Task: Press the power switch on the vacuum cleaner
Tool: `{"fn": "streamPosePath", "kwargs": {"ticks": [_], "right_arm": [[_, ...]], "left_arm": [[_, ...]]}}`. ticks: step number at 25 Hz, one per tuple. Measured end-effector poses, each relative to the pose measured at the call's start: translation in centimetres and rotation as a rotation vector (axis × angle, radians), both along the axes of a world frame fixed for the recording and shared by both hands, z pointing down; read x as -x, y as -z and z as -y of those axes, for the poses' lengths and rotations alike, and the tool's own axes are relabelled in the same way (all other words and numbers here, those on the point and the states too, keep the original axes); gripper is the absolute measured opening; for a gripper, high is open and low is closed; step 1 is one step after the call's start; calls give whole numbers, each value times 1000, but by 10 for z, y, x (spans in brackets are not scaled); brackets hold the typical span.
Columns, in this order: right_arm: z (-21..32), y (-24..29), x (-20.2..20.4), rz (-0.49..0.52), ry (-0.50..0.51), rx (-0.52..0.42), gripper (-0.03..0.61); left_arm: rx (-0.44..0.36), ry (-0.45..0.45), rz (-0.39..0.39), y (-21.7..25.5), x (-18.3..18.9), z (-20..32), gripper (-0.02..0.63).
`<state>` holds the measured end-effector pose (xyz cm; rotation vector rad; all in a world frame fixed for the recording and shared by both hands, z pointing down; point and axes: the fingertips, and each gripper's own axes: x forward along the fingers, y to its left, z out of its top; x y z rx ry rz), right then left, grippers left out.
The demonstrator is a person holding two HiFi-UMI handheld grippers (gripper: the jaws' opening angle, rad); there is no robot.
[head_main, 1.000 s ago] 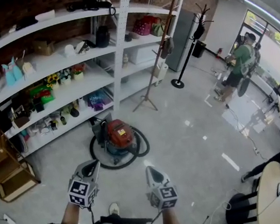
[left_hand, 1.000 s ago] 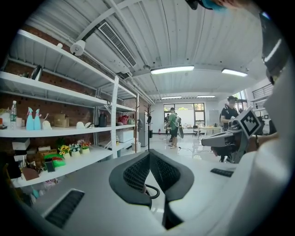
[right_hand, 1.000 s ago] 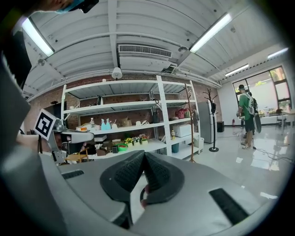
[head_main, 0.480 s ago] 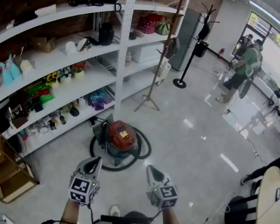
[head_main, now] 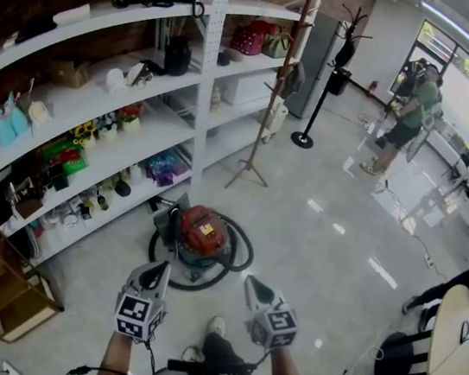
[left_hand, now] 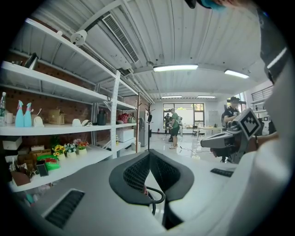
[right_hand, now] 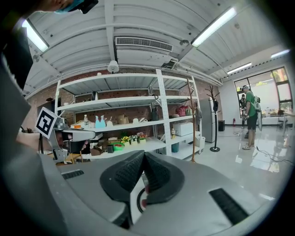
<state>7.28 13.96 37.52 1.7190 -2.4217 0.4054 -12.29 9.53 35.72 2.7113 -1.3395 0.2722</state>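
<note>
The vacuum cleaner (head_main: 200, 232) is a red canister that stands on the floor before the shelves, its black hose (head_main: 236, 256) coiled around it. No power switch can be made out from here. My left gripper (head_main: 153, 276) hovers shut, short of the vacuum and a little to its left. To the right, my right gripper (head_main: 251, 284) is also shut and empty, farther back from the canister. In the left gripper view the gripper (left_hand: 148, 155) has its jaws closed tip to tip, with a bit of hose (left_hand: 156, 196) below. The right gripper view shows that gripper (right_hand: 143, 155) closed the same way.
White shelving (head_main: 203, 91) full of small items runs behind the vacuum. A wooden crate (head_main: 6, 295) sits at the left, a wooden stand (head_main: 253, 164) and a black coat rack (head_main: 301, 138) to the right. A person (head_main: 405, 117) stands far right. A round table (head_main: 455, 328) is at lower right.
The view has crept a little toward the vacuum. A shoe has stepped forward between the grippers. Both grippers keep their places and stay shut.
</note>
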Motion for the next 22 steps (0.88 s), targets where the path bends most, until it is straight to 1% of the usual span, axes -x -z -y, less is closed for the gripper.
{"fn": "streamPosePath", "kwargs": {"ticks": [6, 12, 16, 22], "right_arm": [[35, -9, -15, 2, 4, -3, 12], [82, -13, -31, -1, 25, -5, 12], [114, -18, -39, 19, 42, 12, 12], [156, -21, -53, 14, 69, 36, 12]], "left_arm": [[-5, -5, -4, -4, -15, 30, 6], [-3, 16, 6, -9, -29, 69, 6], [5, 38, 13, -17, -35, 99, 6], [25, 60, 26, -23, -49, 136, 6]]}}
